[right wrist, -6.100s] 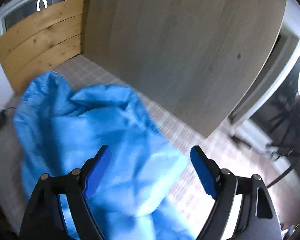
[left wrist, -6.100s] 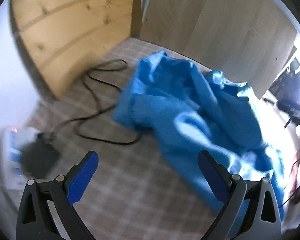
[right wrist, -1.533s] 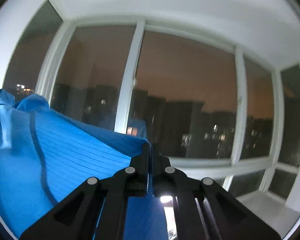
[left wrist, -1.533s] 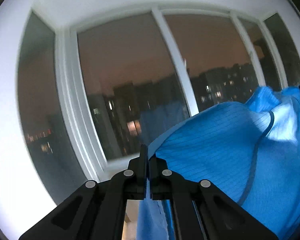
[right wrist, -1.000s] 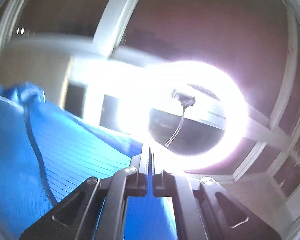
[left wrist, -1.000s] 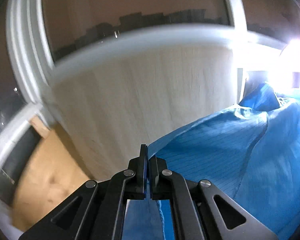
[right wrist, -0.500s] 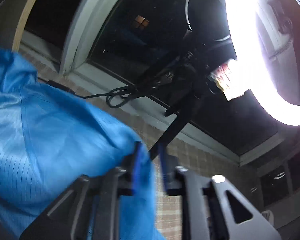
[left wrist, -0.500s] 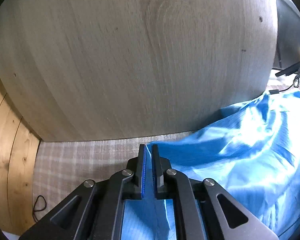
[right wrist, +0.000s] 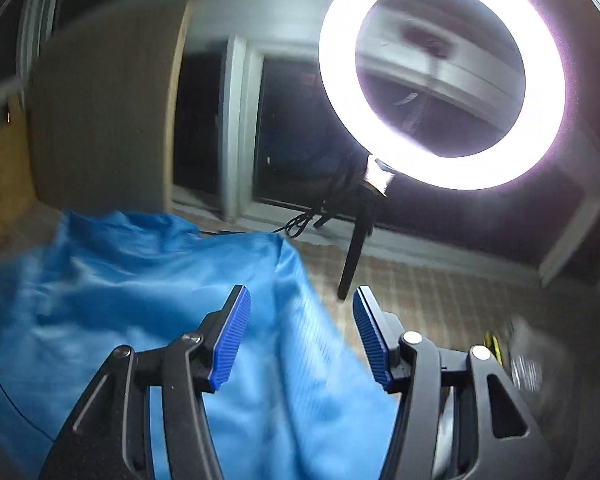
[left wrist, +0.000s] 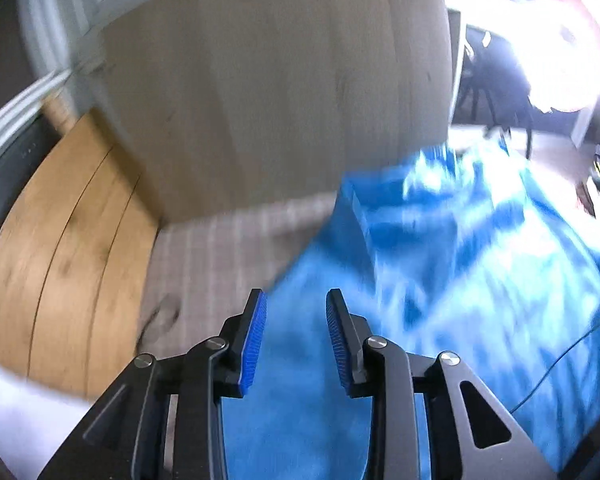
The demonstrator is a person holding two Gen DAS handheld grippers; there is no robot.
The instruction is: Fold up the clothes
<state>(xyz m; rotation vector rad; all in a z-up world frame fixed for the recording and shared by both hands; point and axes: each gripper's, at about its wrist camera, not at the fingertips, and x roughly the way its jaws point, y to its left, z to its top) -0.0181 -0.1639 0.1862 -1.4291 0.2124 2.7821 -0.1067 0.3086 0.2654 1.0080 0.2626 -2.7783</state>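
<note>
A blue garment point(left wrist: 460, 280) lies spread and rumpled on the checked cloth surface point(left wrist: 220, 248); it also shows in the right wrist view point(right wrist: 140, 300). My left gripper point(left wrist: 296, 312) is open just above the garment's near left part, nothing between its blue pads. My right gripper point(right wrist: 300, 312) is open over the garment's right edge, also holding nothing. Both views are blurred by motion.
A tall pale wooden panel point(left wrist: 280, 100) stands behind the cloth, with a lower pine board point(left wrist: 60, 260) to its left. A lit ring light point(right wrist: 440, 76) on a dark stand point(right wrist: 352, 260) stands at the right, with a cable point(right wrist: 300, 220) near the window.
Both grippers, shut on the garment and holding it up a second ago, have swung down and opened. The garment has dropped onto the checked surface.
</note>
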